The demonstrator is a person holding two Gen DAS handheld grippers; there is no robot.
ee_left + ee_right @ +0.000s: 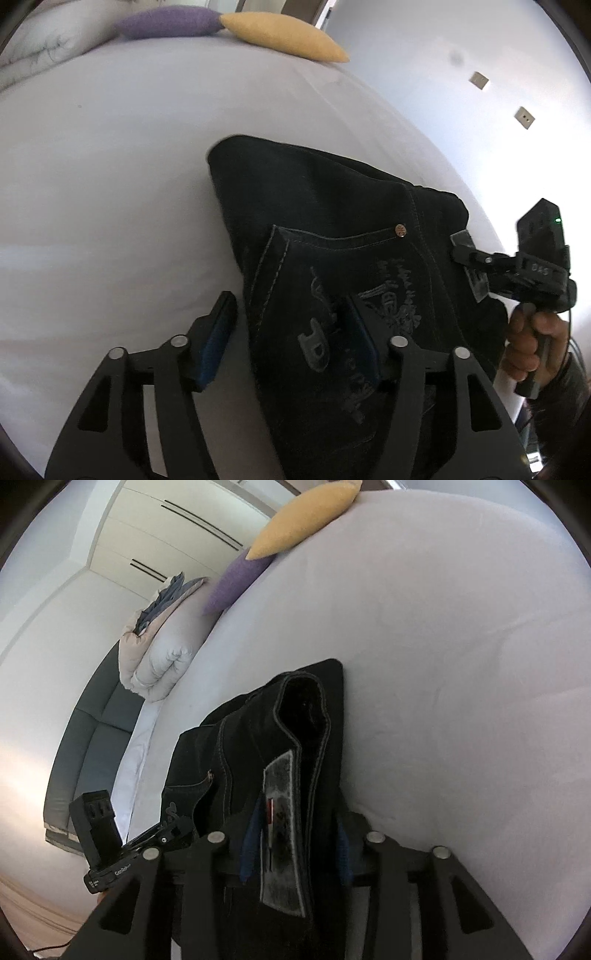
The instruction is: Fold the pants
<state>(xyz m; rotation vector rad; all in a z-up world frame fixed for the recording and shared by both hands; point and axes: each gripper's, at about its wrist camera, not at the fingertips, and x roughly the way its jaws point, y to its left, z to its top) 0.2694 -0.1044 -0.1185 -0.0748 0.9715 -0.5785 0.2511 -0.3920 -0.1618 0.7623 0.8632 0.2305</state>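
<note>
1. Left wrist view: left gripper (291,332) fingers spread, not pressing; the edge of the dark denim pants (332,258) with grey stitching lies between them, one blue pad on the white bed sheet (110,184), the other over the back pocket embroidery. Released.
2. Same view shows what the right one doesn't: copper rivet (400,230), pocket graphic, and a hand (524,343) holding the right gripper (469,266) at the pants' right edge.
3. Right wrist view: right gripper (295,849) fingers sit either side of the waistband with its grey inner label (284,830). Can't tell whether the pads press the cloth.
4. Only this view shows the open waistband, plus the left gripper (173,830) body at lower left.
5. Pants lie bunched on the bed, near its edge.
6. Room: yellow cushion (284,35) and purple cushion (166,22) at the far end, folded white duvet (162,657), grey sofa (88,746), white wardrobe doors (166,528).
</note>
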